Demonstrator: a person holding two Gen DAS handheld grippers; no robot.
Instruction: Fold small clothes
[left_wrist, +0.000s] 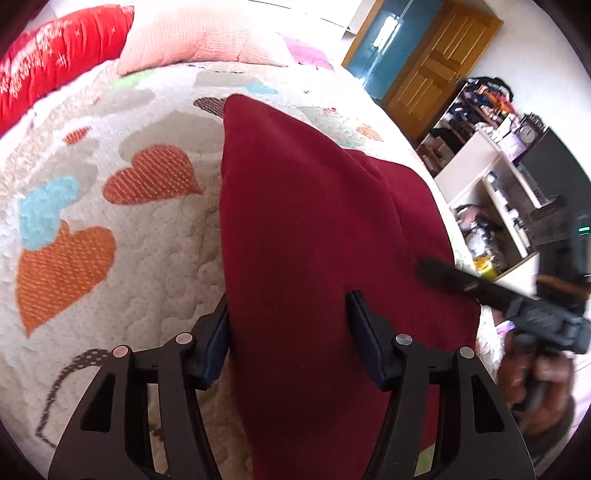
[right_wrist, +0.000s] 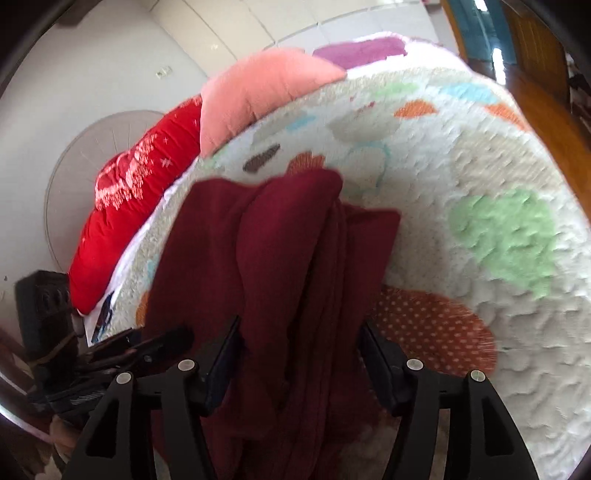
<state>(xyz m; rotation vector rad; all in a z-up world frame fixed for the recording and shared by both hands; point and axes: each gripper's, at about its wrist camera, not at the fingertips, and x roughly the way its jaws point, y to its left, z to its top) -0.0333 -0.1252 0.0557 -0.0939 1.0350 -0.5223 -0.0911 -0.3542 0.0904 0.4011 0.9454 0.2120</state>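
Left wrist view first: your left gripper (left_wrist: 288, 332) sits at the bottom of the frame with its jaws spread wide, and the maroon cloth (left_wrist: 314, 229) runs up between them from the bottom edge to the frame's centre. You cannot tell from here whether the pads pinch it; the jaws look released. The cloth lies on the bed (left_wrist: 147, 258), whose white cover carries orange and blue hearts. At the right edge, blurred, your right gripper (left_wrist: 443, 275) touches the cloth's right border. Farther up, a red pillow (left_wrist: 55, 62) fills the upper left and a pink pillow (left_wrist: 195, 37) sits beside it at top centre. A shelf (left_wrist: 491, 173) and a wooden door (left_wrist: 439, 70) stand at upper right.

Right wrist view: your right gripper (right_wrist: 299, 354) is likewise spread at the bottom, the cloth (right_wrist: 280, 258) bunched in folds between its jaws, grip unclear. Your left gripper (right_wrist: 140, 347) shows at lower left. Both pillows (right_wrist: 140, 206) (right_wrist: 258, 85) lie beyond, upper left.
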